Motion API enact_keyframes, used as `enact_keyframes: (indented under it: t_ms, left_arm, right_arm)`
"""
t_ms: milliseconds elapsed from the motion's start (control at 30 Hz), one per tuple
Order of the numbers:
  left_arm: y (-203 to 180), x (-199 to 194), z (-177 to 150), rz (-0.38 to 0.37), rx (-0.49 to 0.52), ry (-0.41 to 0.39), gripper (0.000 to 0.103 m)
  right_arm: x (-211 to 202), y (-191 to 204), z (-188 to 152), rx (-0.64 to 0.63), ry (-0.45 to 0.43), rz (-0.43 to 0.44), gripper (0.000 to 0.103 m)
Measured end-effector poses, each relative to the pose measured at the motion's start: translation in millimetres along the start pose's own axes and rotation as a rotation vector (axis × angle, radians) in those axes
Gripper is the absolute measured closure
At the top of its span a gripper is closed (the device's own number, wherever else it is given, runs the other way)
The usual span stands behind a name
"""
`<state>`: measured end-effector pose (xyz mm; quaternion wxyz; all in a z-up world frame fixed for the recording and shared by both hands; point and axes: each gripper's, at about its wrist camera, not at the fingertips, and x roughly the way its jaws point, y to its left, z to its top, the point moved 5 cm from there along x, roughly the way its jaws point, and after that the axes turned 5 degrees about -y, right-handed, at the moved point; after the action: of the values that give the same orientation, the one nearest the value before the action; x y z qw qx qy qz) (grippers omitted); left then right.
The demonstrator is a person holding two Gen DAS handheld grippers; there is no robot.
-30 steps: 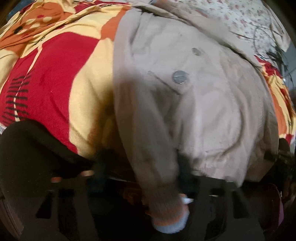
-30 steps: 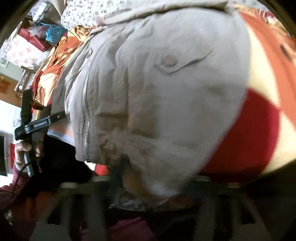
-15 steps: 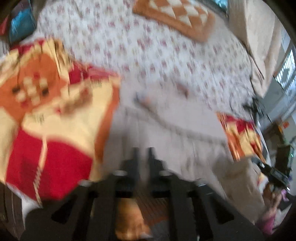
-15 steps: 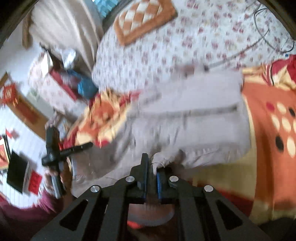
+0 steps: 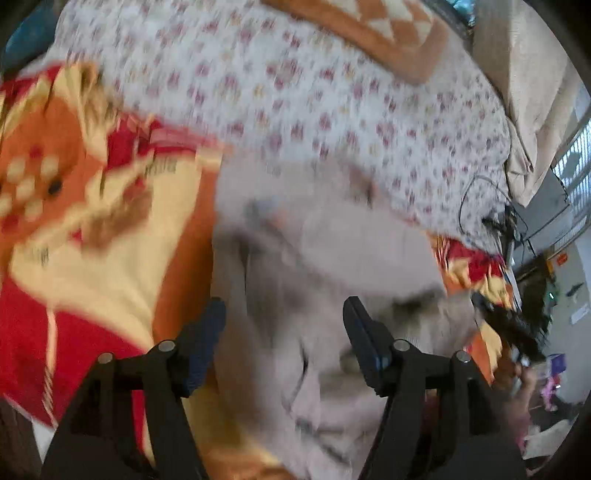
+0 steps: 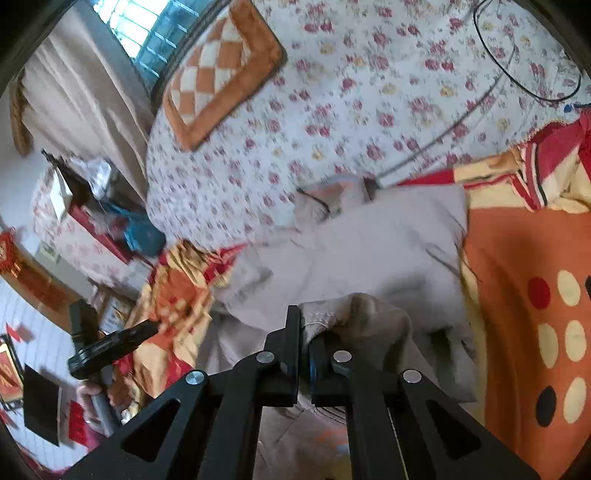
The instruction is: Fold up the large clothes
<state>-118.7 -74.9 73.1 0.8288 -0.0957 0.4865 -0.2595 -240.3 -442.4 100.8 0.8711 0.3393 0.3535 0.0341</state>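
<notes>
On the patterned blanket, the beige jacket lies apparently folded, blurred.

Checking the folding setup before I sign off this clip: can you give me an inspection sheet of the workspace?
Surface: bed under a floral sheet, with a red, orange and yellow blanket over the near part.
Job's things: beige jacket lying on the blanket, partly folded.
Clutter: orange checked cushion on the sheet.
Grippers: left gripper opening, nothing pinched; right gripper shut on jacket fabric.
Cables: thin black cable looped on the sheet.
Surroundings: curtain, window, cluttered furniture beside the bed.
</notes>
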Motion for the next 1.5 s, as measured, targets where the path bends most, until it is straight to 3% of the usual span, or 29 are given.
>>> enact_keyframes:
  t_ms: [33,133,333,367,400,467,567,733,767,800,833,867,933,967,1000,1033,1100,1233,1333,1500]
  left_arm:
    - [4,0,-16,0.002,-0.021,0.041,0.037]
    - [12,-1,-61,0.008,-0.083,0.107,0.021]
    - [-16,0,-135,-0.054,-0.11,0.231,0.02]
    - [-21,2,-143,-0.048,-0.103,0.247,0.02]
    - [-25,3,-149,-0.038,-0.093,0.256,0.02]
    - [-31,7,-159,-0.012,-0.061,0.255,0.02]
    - [-36,24,-173,0.023,-0.029,0.295,0.02]
    - [-35,46,-180,-0.04,-0.116,0.326,0.021]
    - [-36,46,-179,-0.063,-0.121,0.332,0.029]
    - [-37,44,-176,-0.089,-0.107,0.329,0.063]
    - [-41,41,-172,-0.093,-0.064,0.323,0.079]
    - [-44,35,-165,-0.088,-0.025,0.296,0.087]
    - [-47,18,-147,-0.133,-0.011,0.205,0.09]
    - [-49,10,-136,-0.135,-0.001,0.162,0.091]
    - [-49,2,-126,-0.131,0.007,0.122,0.091]
    - [-48,-9,-112,-0.128,0.015,0.064,0.091]
    - [-44,-26,-86,-0.117,0.012,-0.031,0.091]
    - [-32,-38,-27,-0.121,-0.028,-0.147,0.091]
    - [-32,-32,13,-0.142,-0.034,-0.201,0.091]
    - [-44,2,77,-0.105,-0.013,-0.278,0.091]
  right_arm:
    - [0,-2,-4,-0.002,0.008,-0.001,0.101]
    - [4,-10,-10,0.011,0.022,0.004,0.101]
    - [1,-11,-15,0.012,0.051,0.022,0.09]
    - [0,-10,-16,0.014,0.055,0.026,0.079]
    - [0,-10,-18,0.017,0.063,0.031,0.065]
    - [-1,-8,-21,0.024,0.076,0.036,0.05]
    - [-3,-5,-25,0.008,0.081,0.025,0.049]
    - [-8,-6,-38,-0.022,0.115,-0.016,0.047]
    - [-9,-7,-41,-0.024,0.123,-0.022,0.045]
    - [-11,-8,-46,-0.029,0.136,-0.025,0.044]
    - [-12,-9,-49,-0.036,0.146,-0.026,0.043]
    - [-14,-9,-54,-0.048,0.157,-0.025,0.043]
    - [-15,-4,-63,-0.068,0.171,-0.011,0.045]
    - [-14,-3,-67,-0.075,0.172,-0.006,0.058]
    - [-13,-3,-71,-0.078,0.17,0.001,0.083]
    - [-13,-2,-74,-0.06,0.168,0.04,0.088]
    - [-18,3,-72,-0.025,0.142,0.104,0.09]
    - [-35,18,-43,0.032,0.027,0.216,0.097]
    - [-37,23,-10,0.032,-0.06,0.196,0.099]
    - [-14,12,40,0.065,-0.141,0.111,0.099]
